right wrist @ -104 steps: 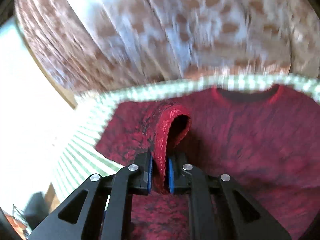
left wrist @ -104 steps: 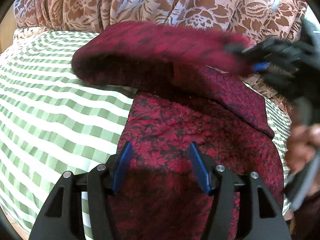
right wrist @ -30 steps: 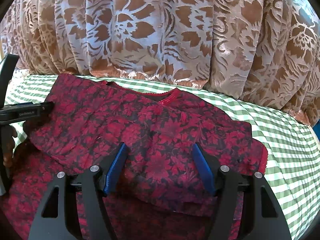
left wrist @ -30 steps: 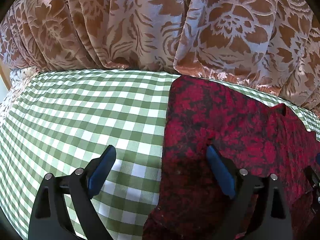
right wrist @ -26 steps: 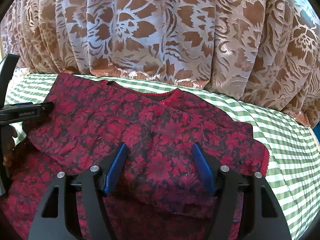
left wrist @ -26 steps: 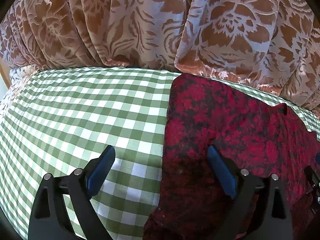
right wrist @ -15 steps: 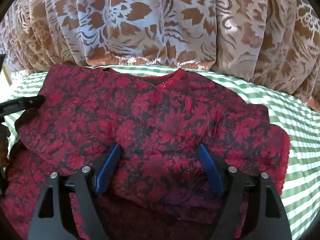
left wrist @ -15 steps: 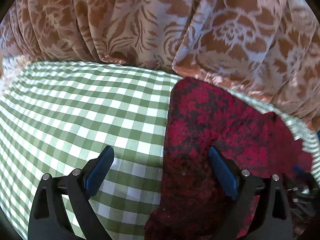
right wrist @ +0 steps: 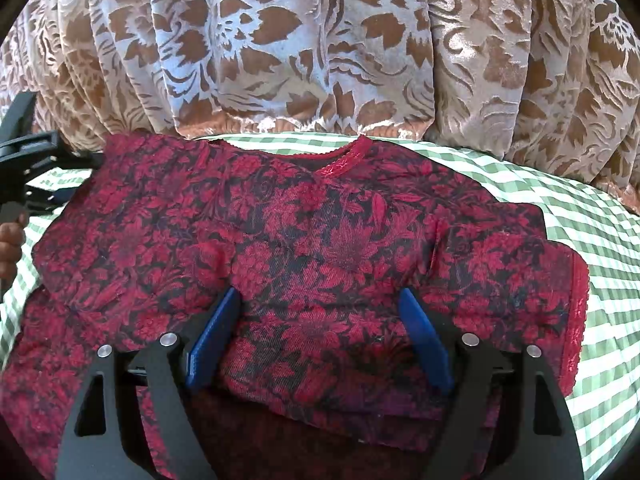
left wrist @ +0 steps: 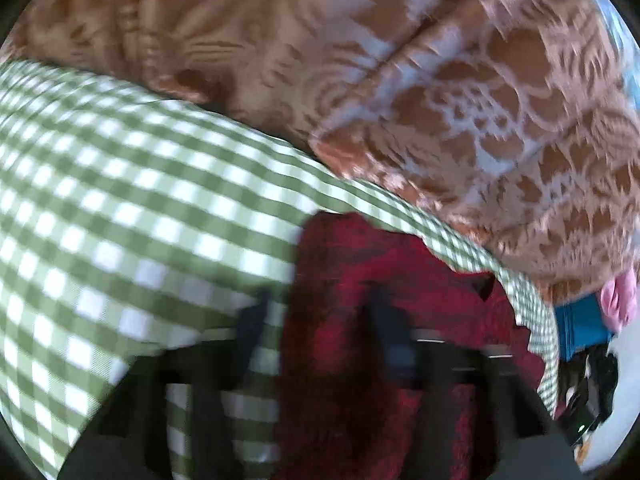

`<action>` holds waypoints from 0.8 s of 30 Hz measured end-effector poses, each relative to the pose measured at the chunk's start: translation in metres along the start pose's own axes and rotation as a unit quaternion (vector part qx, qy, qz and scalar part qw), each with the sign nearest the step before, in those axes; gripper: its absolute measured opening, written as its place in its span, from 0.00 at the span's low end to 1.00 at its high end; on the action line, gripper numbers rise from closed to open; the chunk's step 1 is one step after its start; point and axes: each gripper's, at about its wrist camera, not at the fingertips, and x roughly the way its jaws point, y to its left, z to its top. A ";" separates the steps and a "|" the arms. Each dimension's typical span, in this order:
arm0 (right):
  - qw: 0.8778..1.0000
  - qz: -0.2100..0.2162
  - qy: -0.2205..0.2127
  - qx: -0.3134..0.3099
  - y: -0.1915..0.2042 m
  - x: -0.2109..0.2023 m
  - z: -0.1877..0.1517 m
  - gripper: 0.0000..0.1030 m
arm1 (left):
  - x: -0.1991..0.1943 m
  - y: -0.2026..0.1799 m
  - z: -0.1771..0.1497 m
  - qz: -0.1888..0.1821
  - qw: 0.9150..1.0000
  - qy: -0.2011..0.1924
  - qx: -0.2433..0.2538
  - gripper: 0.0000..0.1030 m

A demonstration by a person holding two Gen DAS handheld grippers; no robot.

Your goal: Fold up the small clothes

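Both grippers sat over the top [right wrist: 304, 240] on the checked cloth [right wrist: 592, 216]: my right gripper [right wrist: 320, 336] gaped, empty, opening; my left gripper [left wrist: 316, 320] was closing astride its edge, grip unclear through blur. Soft, limp fabric, I judged; best pinched at a hem or sleeve.

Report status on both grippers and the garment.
Left gripper jaws closing over red floral top's edge. Right gripper open above it. Nothing in the way.

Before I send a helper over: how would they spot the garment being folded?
Find the green checked cloth below the brown floral curtain. On it lies the red top, the only dark red piece, with a lace-edged neckline.
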 end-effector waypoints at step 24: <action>1.000 -0.006 -0.005 -0.002 0.004 0.006 -0.002 0.81 | -0.040 -0.074 -0.103 0.218 0.960 -0.083 0.152 0.45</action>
